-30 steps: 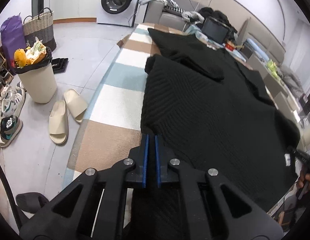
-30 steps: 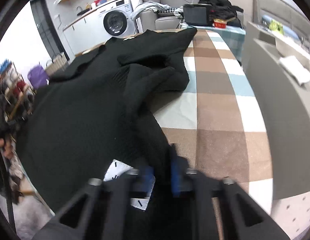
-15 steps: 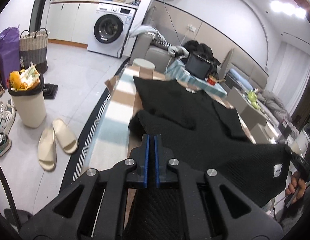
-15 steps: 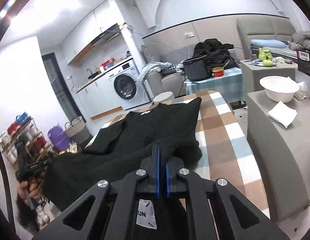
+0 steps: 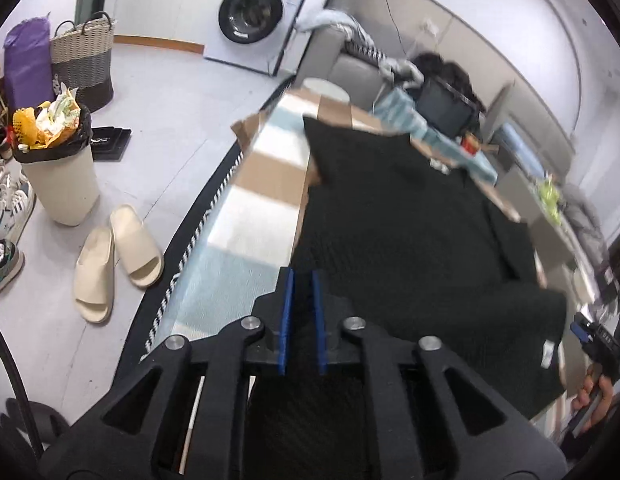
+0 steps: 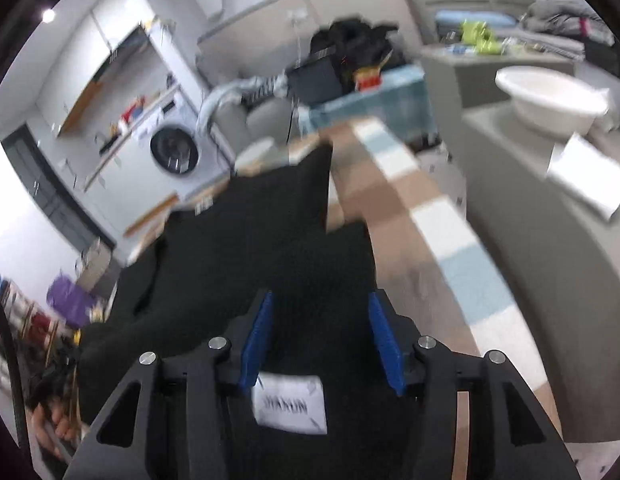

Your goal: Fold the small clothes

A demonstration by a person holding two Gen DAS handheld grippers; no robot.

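Sweater (image 6: 246, 248) label (image 6: 289, 407) (blurred lettering)

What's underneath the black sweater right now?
The black sweater lies on a checked cloth of brown, white and pale blue squares, bare along the sweater's side and far end. Whatever is under the sweater's middle is covered.

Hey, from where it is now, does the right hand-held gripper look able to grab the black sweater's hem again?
Probably yes. The right hand-held gripper has its jaws opening, the black sweater and its white label lie right between them, and nothing blocks the way.
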